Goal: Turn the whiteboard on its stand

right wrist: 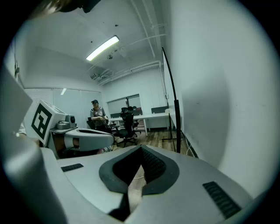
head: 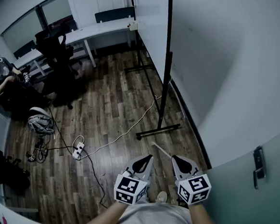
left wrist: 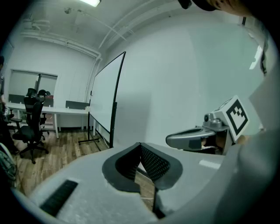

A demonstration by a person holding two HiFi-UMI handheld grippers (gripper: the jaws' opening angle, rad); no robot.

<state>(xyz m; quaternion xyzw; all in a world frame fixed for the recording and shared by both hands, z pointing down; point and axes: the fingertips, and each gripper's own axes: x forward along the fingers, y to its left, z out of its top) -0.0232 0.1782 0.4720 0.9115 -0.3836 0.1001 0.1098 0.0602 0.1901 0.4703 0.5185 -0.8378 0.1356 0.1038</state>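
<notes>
Left gripper and right gripper — jaws together, empty — held low, side by side, facing whiteboard

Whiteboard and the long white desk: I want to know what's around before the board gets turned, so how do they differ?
The whiteboard stands upright, seen nearly edge-on; the desk has a flat top. The whiteboard is carried by a black stand with floor feet; the desk has white legs. The whiteboard runs close along the wall; the desk sits beyond it, at the far end. Both are white and stand on the wooden floor.
</notes>
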